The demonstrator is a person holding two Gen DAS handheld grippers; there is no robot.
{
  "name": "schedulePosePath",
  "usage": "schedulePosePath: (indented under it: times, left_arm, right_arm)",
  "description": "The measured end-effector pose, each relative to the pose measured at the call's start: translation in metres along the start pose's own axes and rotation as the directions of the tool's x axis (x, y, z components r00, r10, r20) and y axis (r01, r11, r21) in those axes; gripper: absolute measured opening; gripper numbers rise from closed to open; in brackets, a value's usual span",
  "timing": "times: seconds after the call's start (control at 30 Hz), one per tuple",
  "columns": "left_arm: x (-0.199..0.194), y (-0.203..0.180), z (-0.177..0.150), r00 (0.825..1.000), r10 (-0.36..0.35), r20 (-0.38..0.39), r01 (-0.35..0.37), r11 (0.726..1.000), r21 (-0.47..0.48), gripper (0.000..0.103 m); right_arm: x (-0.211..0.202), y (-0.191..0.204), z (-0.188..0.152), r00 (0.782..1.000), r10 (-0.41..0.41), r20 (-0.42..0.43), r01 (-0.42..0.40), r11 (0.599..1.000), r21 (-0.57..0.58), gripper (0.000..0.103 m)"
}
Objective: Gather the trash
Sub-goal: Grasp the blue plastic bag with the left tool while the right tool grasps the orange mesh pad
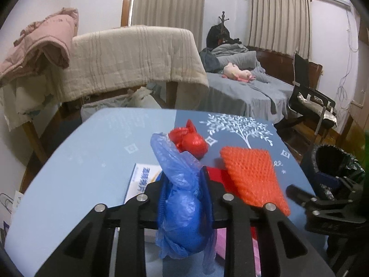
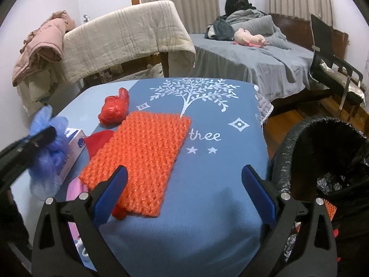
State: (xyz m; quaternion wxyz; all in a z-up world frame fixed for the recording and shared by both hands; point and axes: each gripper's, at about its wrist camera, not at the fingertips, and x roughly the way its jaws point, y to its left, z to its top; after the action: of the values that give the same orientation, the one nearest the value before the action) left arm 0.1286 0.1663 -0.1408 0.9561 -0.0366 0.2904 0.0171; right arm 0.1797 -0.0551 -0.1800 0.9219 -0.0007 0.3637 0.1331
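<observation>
A: What is held by the left gripper [image 1: 184, 198]?
B: A crumpled blue plastic bag [image 1: 182, 207] is pinched between its nearly closed jaws. Just beyond it a red crumpled plastic bag [image 1: 191, 142] is seen; to its right lies an orange bubble-wrap sheet [image 1: 251, 175].

A: And the right gripper [image 2: 184, 191]?
B: Its jaws are spread wide, nothing held. The orange sheet lies on the blue tablecloth [image 2: 207, 173] at its left finger; a black-lined trash bin [image 2: 322, 161] stands to its right.

Bare tablecloth [image 2: 207, 184] ahead, orange mesh sheet [image 2: 143, 159] left, bin [image 2: 322, 161] blocking right
</observation>
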Motion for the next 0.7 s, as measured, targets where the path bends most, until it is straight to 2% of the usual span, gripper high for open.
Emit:
schedulePosePath:
  times: [0.17,0.47,0.57,0.63,0.7]
  left_arm:
    - [0.004,0.001,0.006,1.000,0.001,0.001,-0.001,1.000,-0.001,0.027]
    - [0.014,0.001,0.004,1.000,0.002,-0.015,-0.002,1.000,0.003,0.027]
    - [0.016,0.001,0.004,1.000,0.002,-0.017,-0.002,1.000,0.006,0.027]
    - [0.017,0.001,0.003,1.000,0.001,-0.022,-0.001,1.000,0.007,0.027]
    - [0.018,0.002,0.002,1.000,-0.002,-0.028,0.003,1.000,0.006,0.027]
  right_arm:
    - [0.011,0.002,0.004,1.000,-0.001,-0.020,0.001,1.000,0.001,0.095]
    - [0.031,0.013,0.010,0.996,0.028,-0.085,-0.029,0.999,-0.015,0.078]
    - [0.039,0.017,0.010,0.992,0.047,-0.113,-0.050,0.999,-0.023,0.068]
    - [0.041,0.019,0.010,0.989,0.076,-0.125,-0.080,0.997,-0.025,0.055]
    - [0.042,0.022,0.010,0.984,0.127,-0.129,-0.131,0.991,-0.029,0.033]
